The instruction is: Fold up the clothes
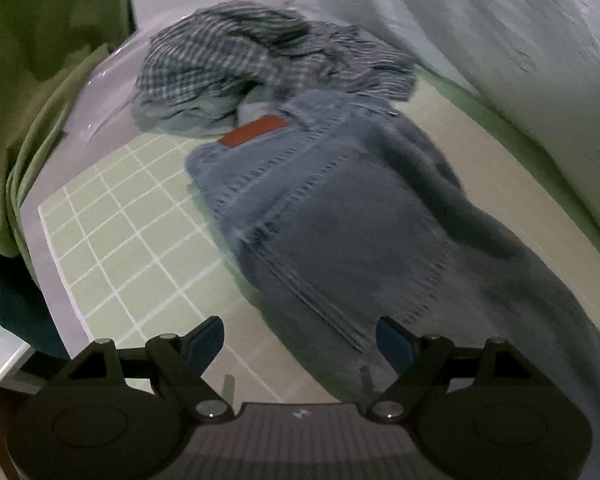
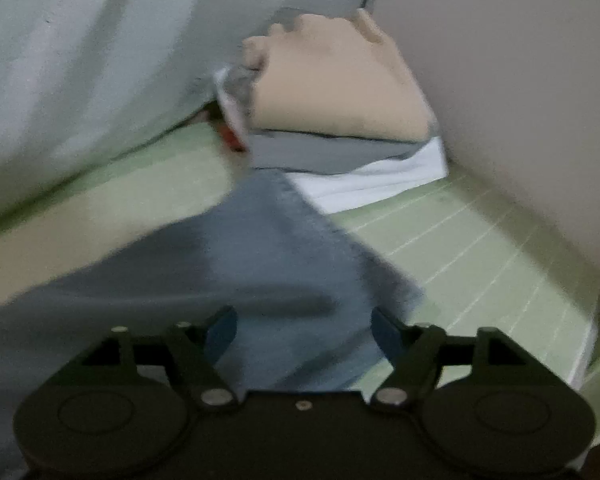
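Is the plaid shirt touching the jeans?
Touching. The left wrist view shows the crumpled plaid shirt resting against the jeans at the waistband, no mat visible between.

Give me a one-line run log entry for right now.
stage: jeans on green mat | left gripper: open, empty | right gripper: open, over jeans | checked shirt: unfolded | folded stack: behind

Black left claw and right claw, blue pads, silver pivot screws, round housings.
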